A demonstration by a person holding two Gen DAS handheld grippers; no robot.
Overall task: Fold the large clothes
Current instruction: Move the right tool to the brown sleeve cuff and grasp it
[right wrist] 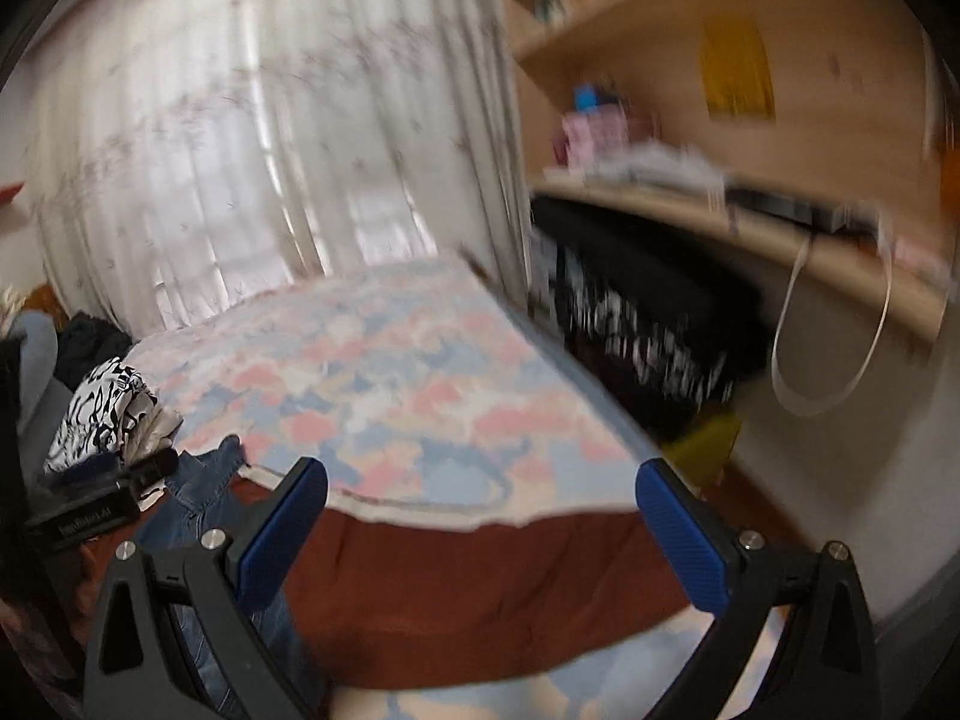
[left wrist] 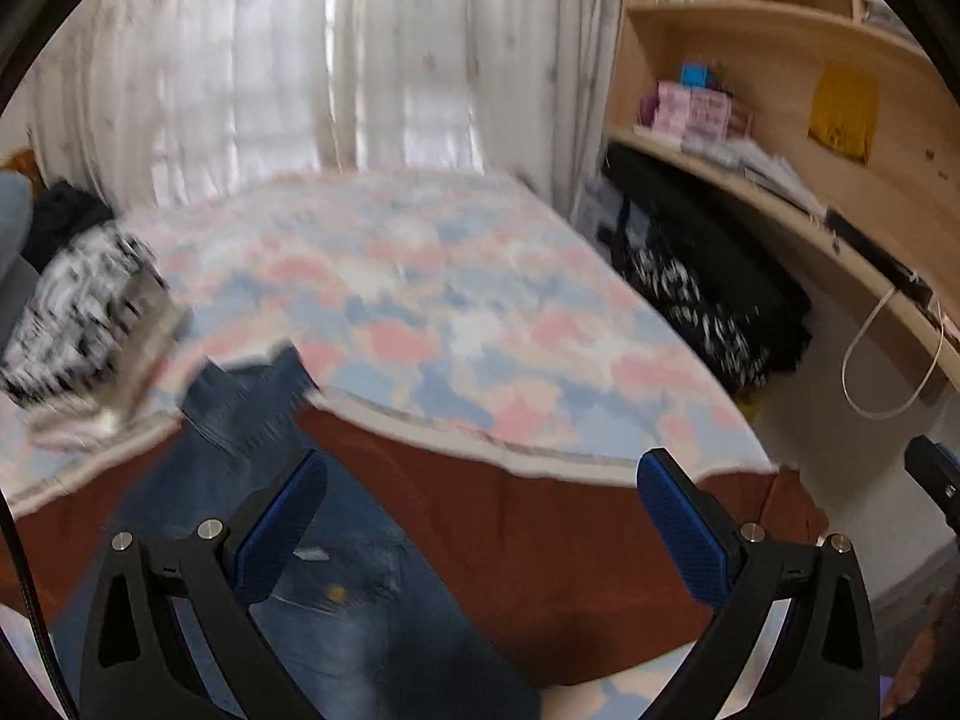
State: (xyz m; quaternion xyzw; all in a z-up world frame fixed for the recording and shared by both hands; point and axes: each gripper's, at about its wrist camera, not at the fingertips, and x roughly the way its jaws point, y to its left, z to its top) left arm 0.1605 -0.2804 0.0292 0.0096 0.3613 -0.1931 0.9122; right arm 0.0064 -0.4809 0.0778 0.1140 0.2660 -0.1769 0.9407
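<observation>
A pair of blue jeans [left wrist: 312,564] lies on the near part of the bed over a rust-red fabric [left wrist: 540,540]. My left gripper [left wrist: 480,516] is open and empty, just above the jeans and red fabric. The jeans also show at the left of the right wrist view [right wrist: 198,498], beside the red fabric [right wrist: 456,594]. My right gripper [right wrist: 480,528] is open and empty, above the red fabric. The left gripper's body [right wrist: 90,510] shows at the left in the right wrist view. Both views are blurred.
The bed carries a pastel pink-and-blue patterned cover [left wrist: 420,288]. A black-and-white patterned garment [left wrist: 78,306] is piled at the left. A wooden desk with shelves [left wrist: 780,180] stands right, black bags [left wrist: 690,276] under it. White curtains [left wrist: 270,60] hang behind.
</observation>
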